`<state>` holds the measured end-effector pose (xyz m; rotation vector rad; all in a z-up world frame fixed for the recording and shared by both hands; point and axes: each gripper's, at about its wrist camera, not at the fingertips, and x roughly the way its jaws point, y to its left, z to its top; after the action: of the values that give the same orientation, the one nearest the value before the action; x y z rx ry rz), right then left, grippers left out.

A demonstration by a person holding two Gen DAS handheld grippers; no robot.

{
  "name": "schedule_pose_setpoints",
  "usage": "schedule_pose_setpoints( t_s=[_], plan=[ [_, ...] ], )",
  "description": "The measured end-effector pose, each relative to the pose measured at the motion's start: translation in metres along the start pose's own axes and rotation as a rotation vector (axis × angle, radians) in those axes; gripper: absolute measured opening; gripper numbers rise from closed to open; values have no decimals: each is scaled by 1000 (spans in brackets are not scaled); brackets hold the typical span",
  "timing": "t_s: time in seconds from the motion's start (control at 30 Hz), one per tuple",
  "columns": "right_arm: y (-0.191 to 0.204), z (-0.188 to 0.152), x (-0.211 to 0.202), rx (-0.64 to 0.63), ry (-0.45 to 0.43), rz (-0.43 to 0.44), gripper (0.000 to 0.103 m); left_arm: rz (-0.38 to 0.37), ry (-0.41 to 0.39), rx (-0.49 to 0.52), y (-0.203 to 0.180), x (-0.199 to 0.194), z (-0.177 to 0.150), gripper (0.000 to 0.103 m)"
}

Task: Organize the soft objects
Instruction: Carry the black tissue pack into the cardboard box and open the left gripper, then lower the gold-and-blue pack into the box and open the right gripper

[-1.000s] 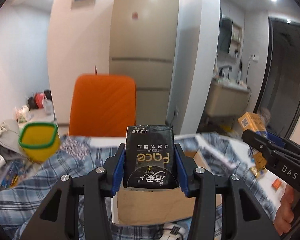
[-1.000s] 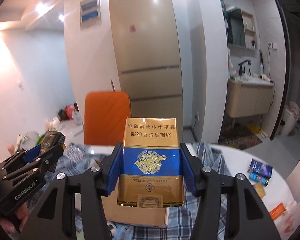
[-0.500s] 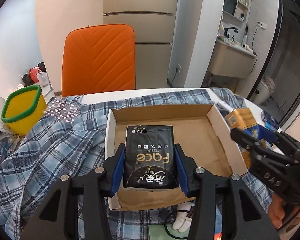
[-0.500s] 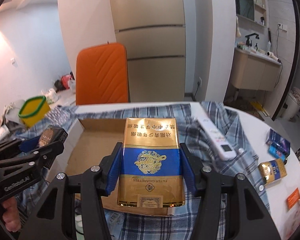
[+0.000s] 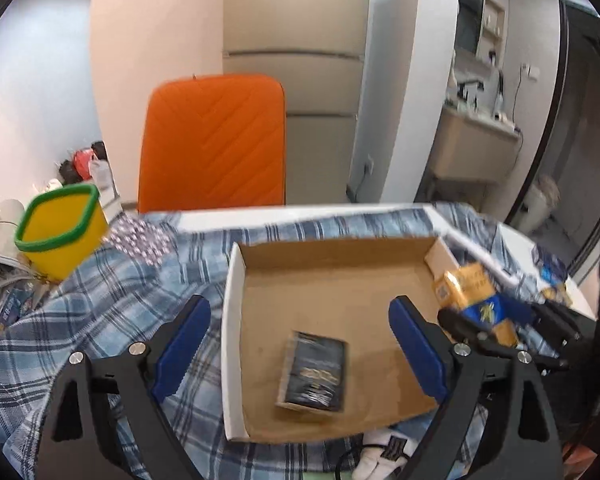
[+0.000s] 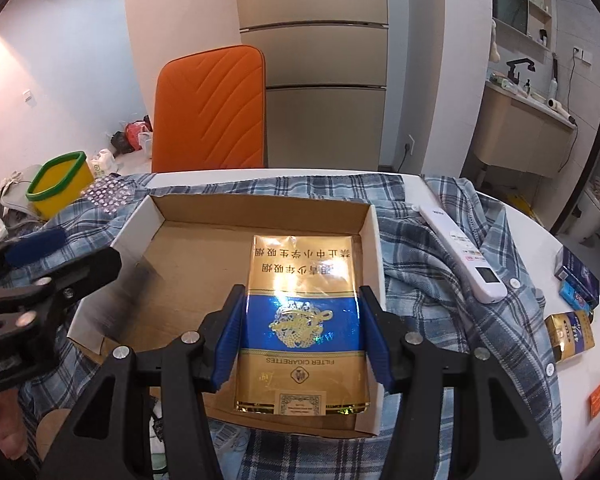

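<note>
the left gripper (image 5: 300, 332) has its jaws opening, the blue pads standing wide apart with nothing pressed between them. ahead of and below its fingertips, between the two pads as the left wrist view sees it, the black tissue pack (image 5: 314, 372) lies in the cardboard box (image 5: 236, 280), blurred, near the box's near edge and free of both pads. the box's white left wall runs just inside the left pad, and the right pad sits over the box's right part.

the right gripper (image 6: 302, 332) is clamped on the gold and blue cigarette pack (image 6: 304, 320), its blue pads pressing the pack's two long sides at about the blue band. the pack stands up between the fingers with its printed text upside down to the camera, and it hangs over the right part of the same box; i cannot tell whether its far end touches the box floor. in the left wrist view this pack shows to the right of the left gripper, over the box's right wall.

the box rests on a blue plaid shirt (image 6: 440, 272) spread over a white table (image 6: 540, 240). to the right of the right gripper a white remote control (image 6: 460, 248) lies on the shirt, and further right are a small gold pack (image 6: 570, 334) and a dark blue pack (image 6: 578, 280) on the bare table. to the left of both grippers stands a yellow tub with a green rim (image 5: 60, 232). beyond the box, straight ahead, is an orange chair (image 6: 212, 108).
</note>
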<state>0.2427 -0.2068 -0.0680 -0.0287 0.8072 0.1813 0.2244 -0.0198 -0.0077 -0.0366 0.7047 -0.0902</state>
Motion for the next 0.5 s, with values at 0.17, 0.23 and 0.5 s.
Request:
schedule_pose_setpoints(
  t_s=[0.17,0.23,0.5],
  plan=[
    [-2,1,2,13,4,8,53,-9,-20,-7,3,-6,4,92],
    [-2,2,2,12,2,9,53,-9,-12,-4,3,-6,3,92],
    [-3,4,-6,20,-43,31,74,-18,-9,-4,3,-9,3,92]
  ],
)
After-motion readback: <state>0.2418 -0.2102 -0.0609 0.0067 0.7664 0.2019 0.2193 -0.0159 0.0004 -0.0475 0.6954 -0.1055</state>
